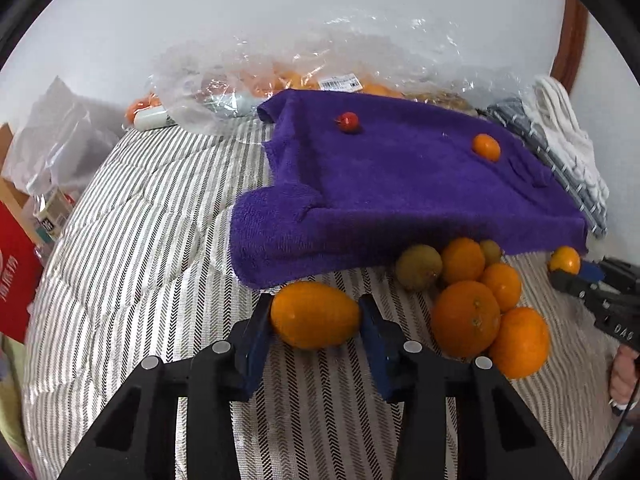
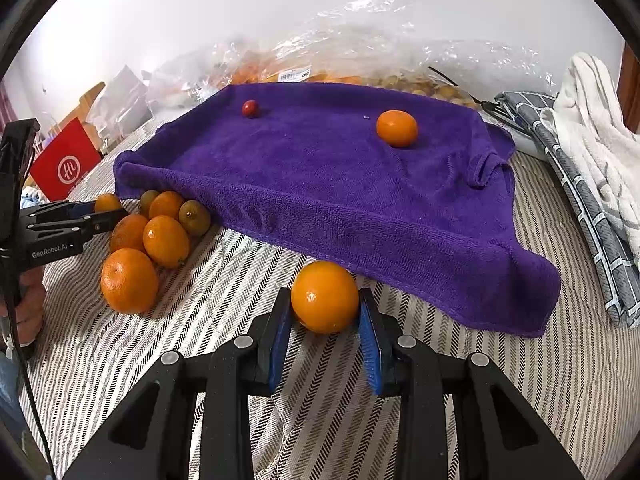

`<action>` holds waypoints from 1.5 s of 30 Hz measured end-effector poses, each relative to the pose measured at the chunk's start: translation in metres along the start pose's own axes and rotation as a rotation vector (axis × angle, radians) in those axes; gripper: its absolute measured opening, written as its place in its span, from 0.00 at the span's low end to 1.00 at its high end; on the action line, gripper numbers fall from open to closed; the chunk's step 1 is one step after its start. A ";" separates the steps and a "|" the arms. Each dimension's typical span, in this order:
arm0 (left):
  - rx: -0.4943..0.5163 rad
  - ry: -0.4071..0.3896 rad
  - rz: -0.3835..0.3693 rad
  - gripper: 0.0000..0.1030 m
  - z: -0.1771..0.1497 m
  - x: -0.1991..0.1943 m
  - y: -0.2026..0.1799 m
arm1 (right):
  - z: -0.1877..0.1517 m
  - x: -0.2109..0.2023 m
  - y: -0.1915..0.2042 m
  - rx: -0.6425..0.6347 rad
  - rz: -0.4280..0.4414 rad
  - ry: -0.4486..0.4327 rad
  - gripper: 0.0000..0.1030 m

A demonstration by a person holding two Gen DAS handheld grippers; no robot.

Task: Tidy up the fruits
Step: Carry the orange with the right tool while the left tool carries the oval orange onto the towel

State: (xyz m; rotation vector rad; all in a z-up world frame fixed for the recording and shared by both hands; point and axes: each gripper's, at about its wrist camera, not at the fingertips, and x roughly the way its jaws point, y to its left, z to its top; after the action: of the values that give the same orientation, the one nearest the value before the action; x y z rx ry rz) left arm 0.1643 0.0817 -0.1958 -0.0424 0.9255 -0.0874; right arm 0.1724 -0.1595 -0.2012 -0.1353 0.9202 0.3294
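My left gripper [image 1: 316,312] is shut on an oval orange fruit [image 1: 315,314], just in front of the purple towel [image 1: 400,184]. My right gripper [image 2: 325,304] is shut on a round orange [image 2: 325,297] at the towel's near edge; it also shows in the left wrist view [image 1: 576,276]. A pile of oranges [image 1: 480,304] and greenish fruits [image 1: 418,266] lies by the towel, also in the right wrist view [image 2: 156,232]. On the purple towel [image 2: 340,176] sit a small red fruit [image 2: 250,108] and an orange [image 2: 397,128].
A clear plastic bag of fruit [image 1: 304,76] lies behind the towel. Folded grey and white cloths [image 2: 588,168] lie to the right. A red box [image 2: 64,166] and bags stand at the left edge of the striped bedcover [image 1: 140,208].
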 end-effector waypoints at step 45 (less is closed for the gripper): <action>-0.127 -0.346 -0.139 0.39 0.118 -0.068 -0.019 | 0.109 -0.084 -0.023 0.127 -0.008 -0.360 0.31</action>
State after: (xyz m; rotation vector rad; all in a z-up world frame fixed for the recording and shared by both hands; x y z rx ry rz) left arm 0.2172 0.0691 -0.0697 -0.2326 0.5799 -0.1452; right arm 0.2159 -0.1716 -0.0693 0.0371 0.5816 0.2760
